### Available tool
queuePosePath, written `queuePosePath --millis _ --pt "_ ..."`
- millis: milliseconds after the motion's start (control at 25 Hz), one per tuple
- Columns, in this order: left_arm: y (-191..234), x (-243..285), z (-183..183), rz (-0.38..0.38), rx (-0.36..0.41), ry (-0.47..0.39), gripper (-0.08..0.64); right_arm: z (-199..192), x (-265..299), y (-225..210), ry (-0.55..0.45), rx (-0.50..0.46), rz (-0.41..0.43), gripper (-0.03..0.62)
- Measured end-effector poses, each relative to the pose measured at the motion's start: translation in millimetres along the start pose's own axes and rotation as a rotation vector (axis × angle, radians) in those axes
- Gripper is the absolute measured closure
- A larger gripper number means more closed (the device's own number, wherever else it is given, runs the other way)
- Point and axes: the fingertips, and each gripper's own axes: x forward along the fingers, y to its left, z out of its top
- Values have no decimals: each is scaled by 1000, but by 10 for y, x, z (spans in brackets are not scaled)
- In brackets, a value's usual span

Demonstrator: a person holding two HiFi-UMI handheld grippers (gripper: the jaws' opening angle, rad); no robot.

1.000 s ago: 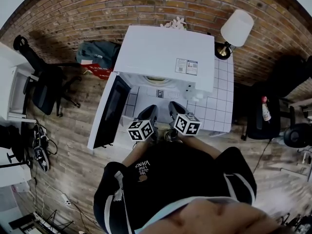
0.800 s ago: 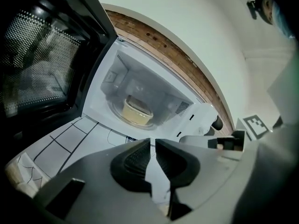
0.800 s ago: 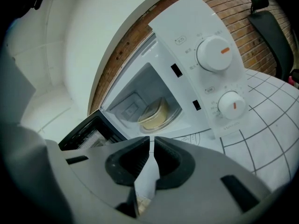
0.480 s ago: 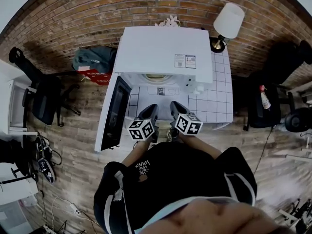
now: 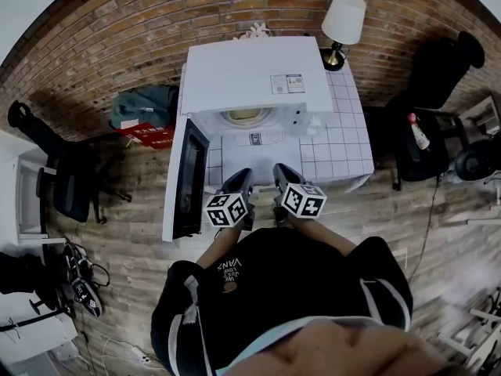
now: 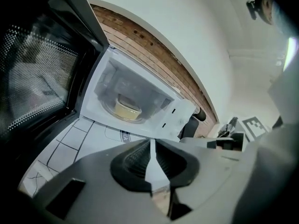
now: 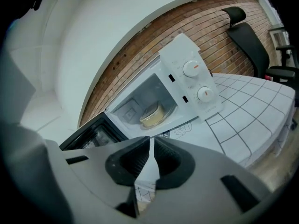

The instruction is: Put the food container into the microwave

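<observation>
A pale yellow food container (image 6: 127, 110) (image 7: 152, 115) (image 5: 246, 115) sits on the turntable inside the white microwave (image 5: 254, 77), whose door (image 5: 188, 180) hangs open to the left. My left gripper (image 6: 152, 149) (image 5: 241, 188) and right gripper (image 7: 151, 149) (image 5: 280, 180) are side by side in front of the open cavity, a little back from the table's front edge. Both are shut with nothing between their pads. They are well clear of the container.
The microwave stands on a white tiled table (image 5: 344, 143) against a brick wall. A lamp (image 5: 340, 18) is at the table's back right. Its dial panel (image 7: 198, 85) is right of the cavity. A black office chair (image 5: 66, 182) stands on the wooden floor at left.
Both grippers have drawn back from the microwave toward the table's front edge, still shut and empty. The container stays inside the cavity.
</observation>
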Motion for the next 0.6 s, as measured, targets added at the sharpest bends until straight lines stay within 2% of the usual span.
queuePosePath --millis 600 --pt "-138 -401 -242 -68 33 34 522 -359 -408 146 -50 30 -49 566"
